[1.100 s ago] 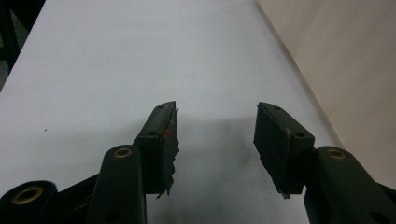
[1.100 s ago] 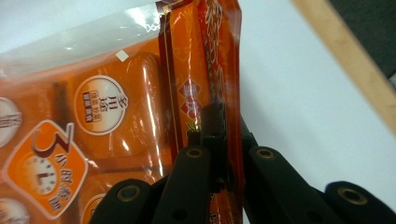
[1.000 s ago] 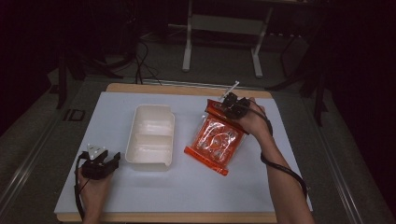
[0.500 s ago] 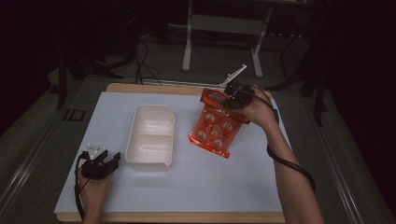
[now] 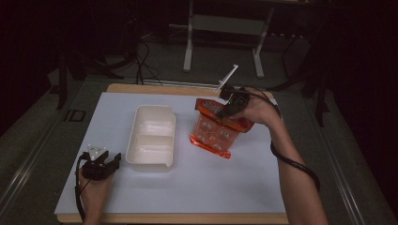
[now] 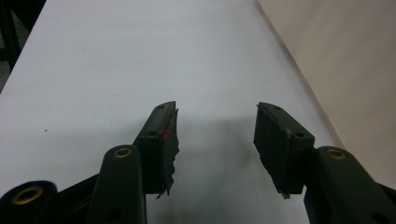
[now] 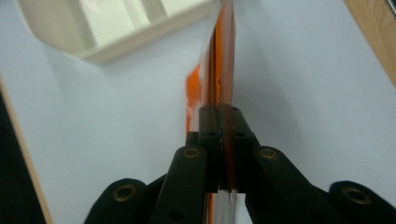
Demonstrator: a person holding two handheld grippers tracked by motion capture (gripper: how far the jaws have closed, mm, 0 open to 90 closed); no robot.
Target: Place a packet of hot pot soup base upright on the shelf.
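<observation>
Right of centre in the high view, the right gripper is clamped on the top edge of a glossy orange plastic snack bag, which hangs with its lower corner at the white table sheet; the jaws have just eased slightly, the bag between them. A white two-compartment plastic tray sits just left of it. At lower left, the left gripper rests with jaws apart, empty.
</observation>
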